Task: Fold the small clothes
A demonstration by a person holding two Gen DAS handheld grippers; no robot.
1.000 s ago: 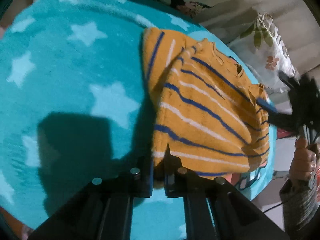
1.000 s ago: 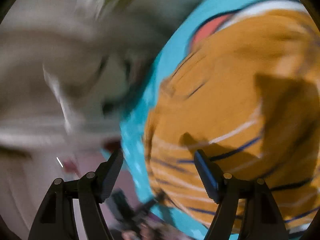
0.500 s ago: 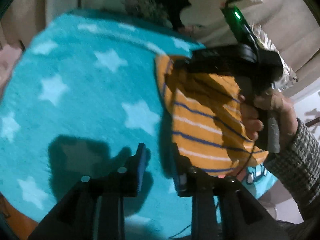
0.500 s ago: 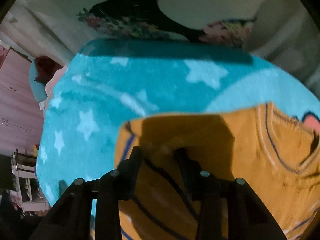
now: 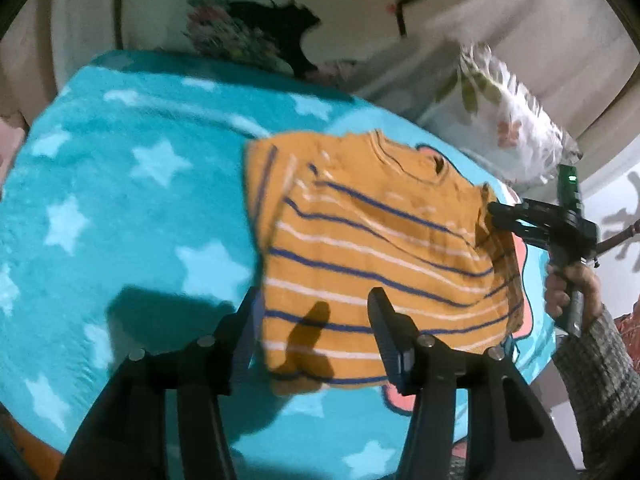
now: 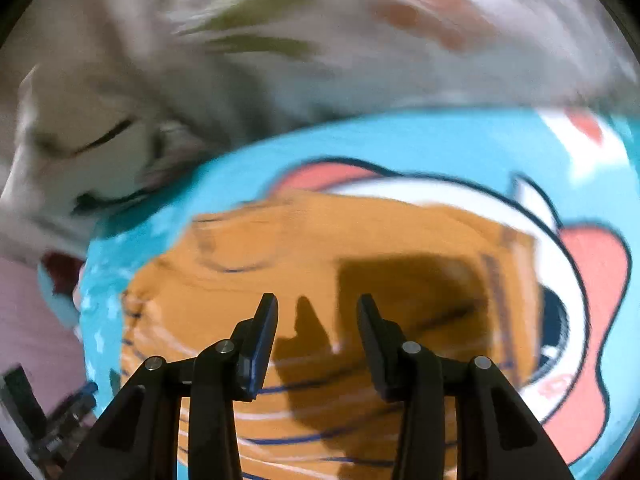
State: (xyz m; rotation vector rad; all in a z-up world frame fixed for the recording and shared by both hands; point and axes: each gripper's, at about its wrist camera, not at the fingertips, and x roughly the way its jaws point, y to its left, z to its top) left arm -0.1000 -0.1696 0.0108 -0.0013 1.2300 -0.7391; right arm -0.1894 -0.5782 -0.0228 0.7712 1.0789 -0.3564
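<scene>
A small orange shirt (image 5: 380, 248) with blue and white stripes lies flat on a turquoise star blanket (image 5: 120, 220). My left gripper (image 5: 313, 294) hovers just above the shirt's near hem. Its jaws are opening and the pads press on nothing. My right gripper (image 5: 489, 216), held by a hand in a grey sleeve, has its tips at the shirt's right edge. In the blurred right wrist view that gripper (image 6: 317, 299) stands half open above the orange cloth (image 6: 280, 240), casting its shadow on it, with nothing pinched.
Floral pillows (image 5: 500, 120) and a white cushion (image 5: 256, 28) with a dark print line the far side of the blanket. A pink and white cartoon print (image 6: 592, 280) covers the blanket's right part. The blanket's edge runs close behind the right gripper.
My left gripper let go of the shirt's near hem, opened and rose. The right gripper swung from the shirt's right side to its far left corner and back to the right edge.
</scene>
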